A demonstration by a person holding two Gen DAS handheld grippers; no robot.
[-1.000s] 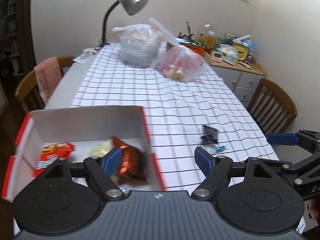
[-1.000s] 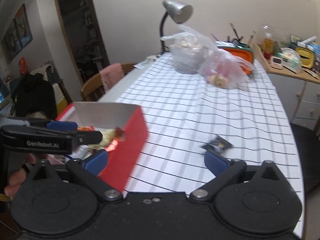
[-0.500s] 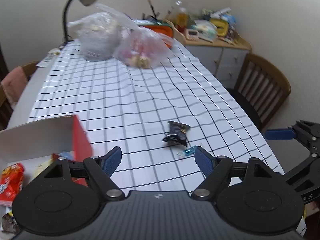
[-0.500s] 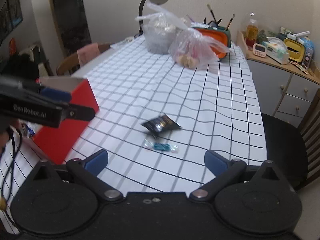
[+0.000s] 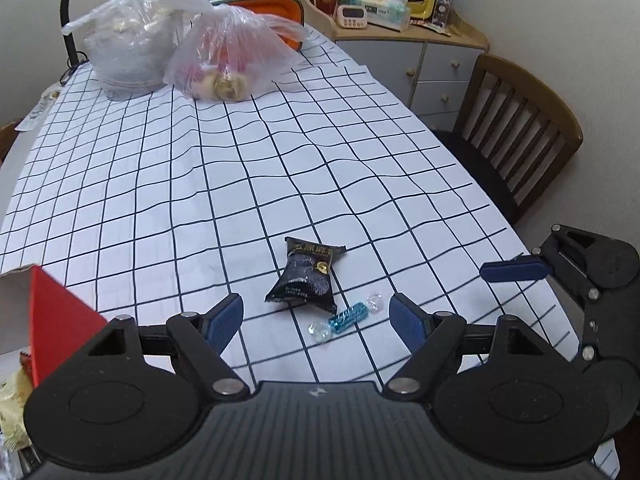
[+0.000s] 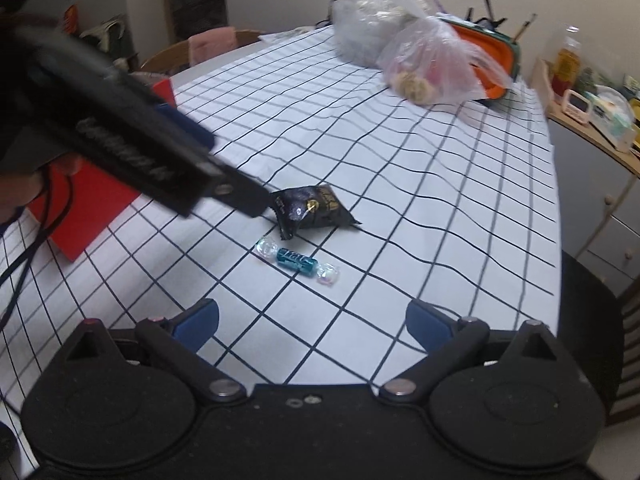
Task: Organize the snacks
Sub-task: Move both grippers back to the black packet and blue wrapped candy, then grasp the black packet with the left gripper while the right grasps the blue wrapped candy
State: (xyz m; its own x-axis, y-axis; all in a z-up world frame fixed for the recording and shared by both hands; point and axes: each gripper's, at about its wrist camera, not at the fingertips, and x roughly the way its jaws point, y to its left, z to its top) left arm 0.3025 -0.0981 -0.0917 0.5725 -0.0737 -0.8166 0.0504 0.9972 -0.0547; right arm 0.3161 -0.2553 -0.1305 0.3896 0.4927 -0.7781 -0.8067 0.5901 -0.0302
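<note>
A black snack packet [image 5: 306, 276] lies on the checked tablecloth, with a blue wrapped candy [image 5: 347, 317] just in front of it. Both also show in the right wrist view: the packet [image 6: 314, 210] and the candy [image 6: 298, 262]. My left gripper [image 5: 314, 314] is open and empty, low over the table, its jaws standing either side of both snacks. My right gripper [image 6: 312, 318] is open and empty, a little short of the candy. The red box [image 5: 56, 320] with snacks inside stands at the left; it also shows in the right wrist view [image 6: 92, 200].
Two tied plastic bags [image 5: 224, 52] of food and an orange container [image 5: 276, 8] stand at the table's far end by a desk lamp. A wooden chair [image 5: 516, 136] stands at the right side. A cabinet [image 5: 420, 64] with clutter is beyond.
Both grippers swung right, away from the red box, and came down toward the black packet and blue candy. The left gripper now reaches across the right wrist view.
</note>
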